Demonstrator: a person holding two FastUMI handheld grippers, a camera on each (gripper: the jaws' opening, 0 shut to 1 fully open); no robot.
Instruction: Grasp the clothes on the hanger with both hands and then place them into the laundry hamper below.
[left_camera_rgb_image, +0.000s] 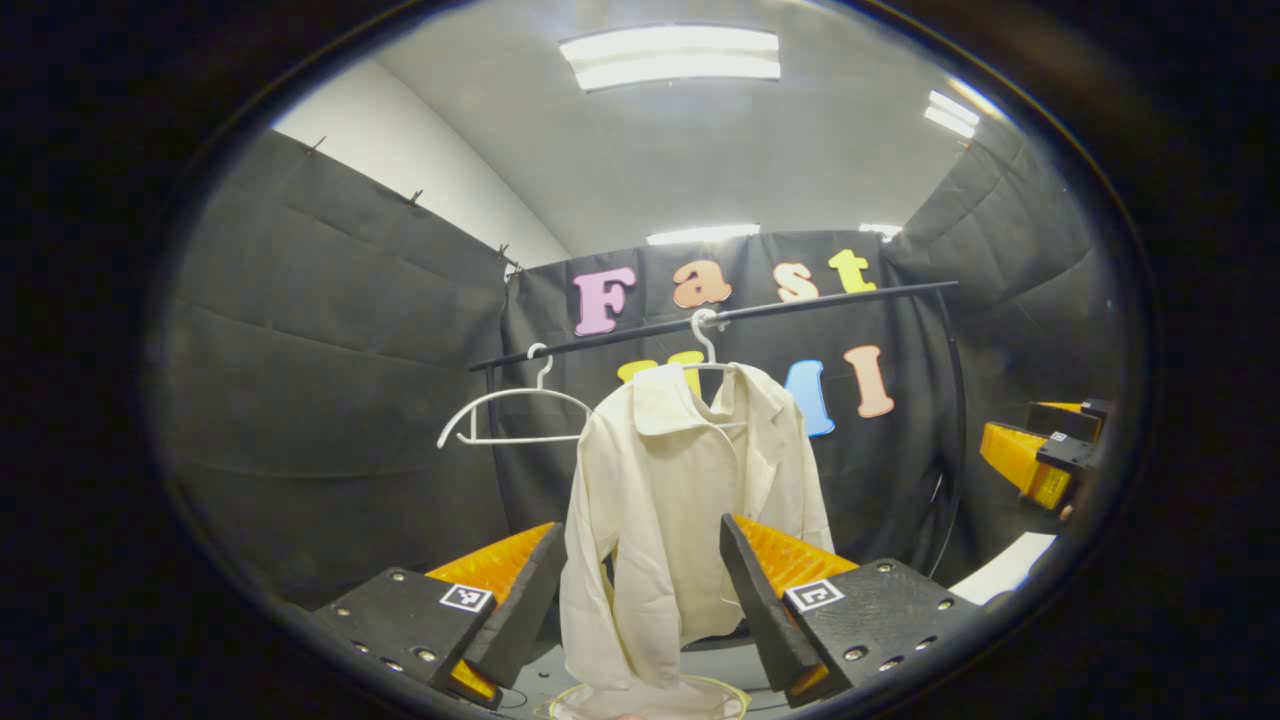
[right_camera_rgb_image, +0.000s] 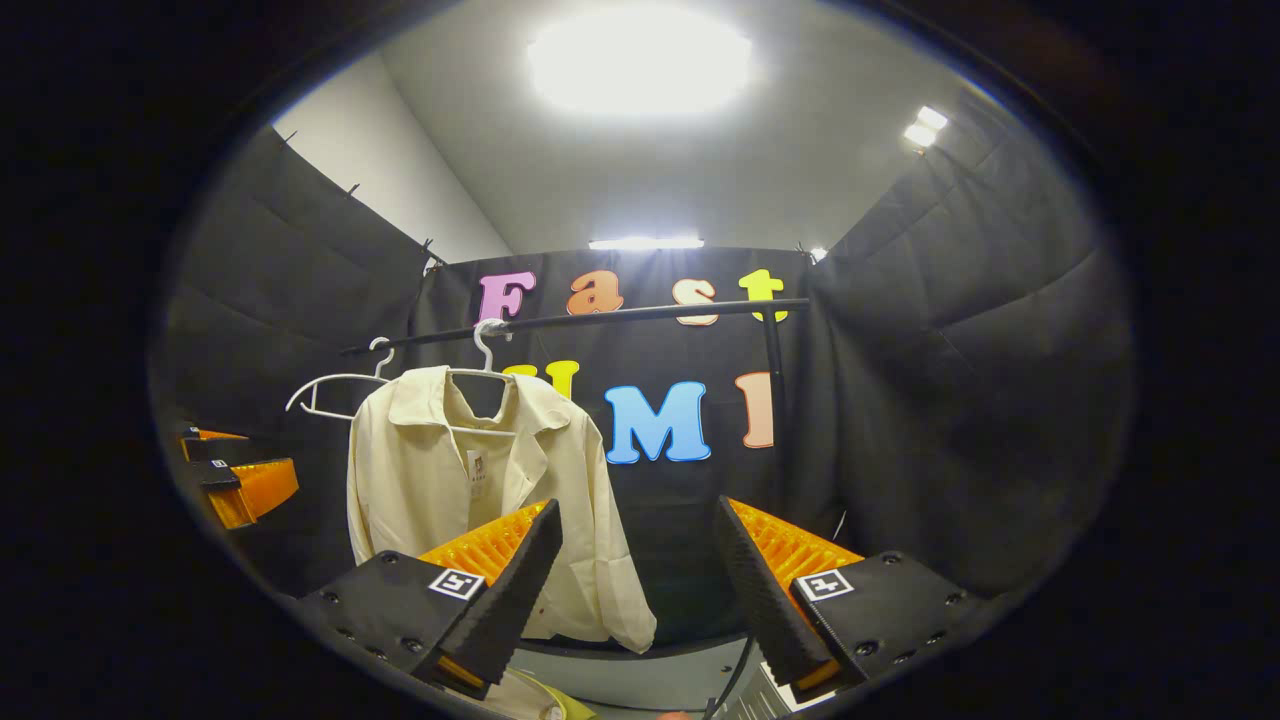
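Nearest the lens, the left hand-held gripper (left_camera_rgb_image: 642, 600) is held wide open, nothing between its fingers; the right hand-held gripper (right_camera_rgb_image: 637, 590) is likewise spread wide and gripping nothing. Just below, a pale rim of the laundry hamper (left_camera_rgb_image: 650, 697) is glimpsed under the garment. Beyond the fingers, the cream shirt (left_camera_rgb_image: 680, 490) is seen draped on a white hanger (left_camera_rgb_image: 706, 345), untouched. Beside it, an empty hanger (left_camera_rgb_image: 510, 410) is hung. Farthest back, both are carried by the black rail (left_camera_rgb_image: 720, 318).
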